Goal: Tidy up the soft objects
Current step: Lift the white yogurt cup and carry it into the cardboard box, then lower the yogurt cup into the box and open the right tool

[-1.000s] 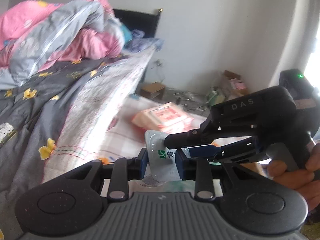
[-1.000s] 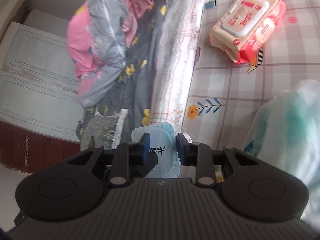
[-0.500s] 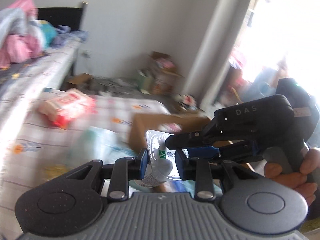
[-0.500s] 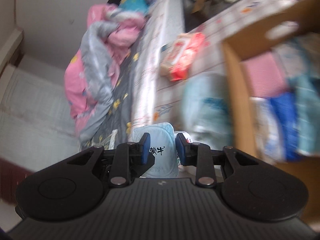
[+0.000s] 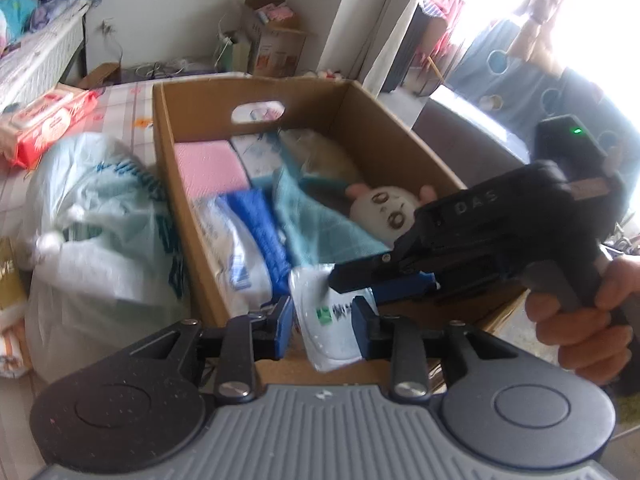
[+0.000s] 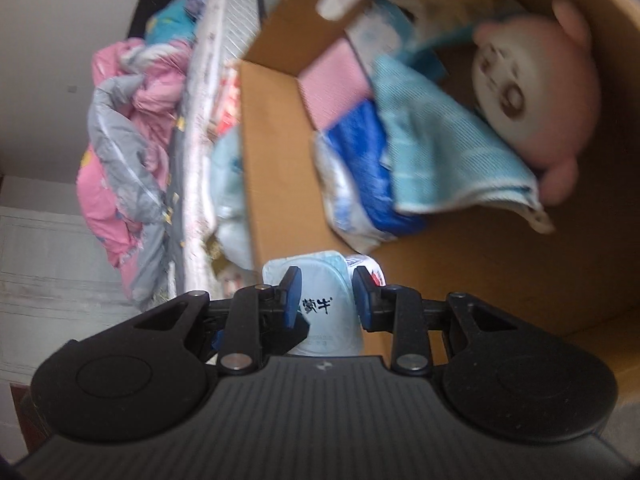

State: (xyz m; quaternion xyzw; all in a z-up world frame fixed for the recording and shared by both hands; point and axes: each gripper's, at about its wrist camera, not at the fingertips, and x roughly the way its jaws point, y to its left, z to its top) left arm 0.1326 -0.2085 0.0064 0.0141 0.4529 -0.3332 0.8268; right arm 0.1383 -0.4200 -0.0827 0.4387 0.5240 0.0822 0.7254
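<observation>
Together, we hold a pale blue milk pouch [image 5: 334, 322] between both grippers, just above the near end of an open cardboard box [image 5: 168, 152]. Our left gripper [image 5: 323, 327] is clamped on the pouch's lower part; our right gripper [image 5: 360, 280], reaching in from the right in our right hand [image 5: 580, 320], pinches its upper edge. Inside the box lie a pink pack [image 5: 210, 170], a blue-and-white pack [image 5: 244, 248], a teal towel [image 5: 316, 224] and a round plush toy [image 5: 386, 212]. Beside the box, on the checked surface [image 5: 128, 100], sit a plastic bag [image 5: 96, 232] and a wet-wipes pack [image 5: 44, 124].
</observation>
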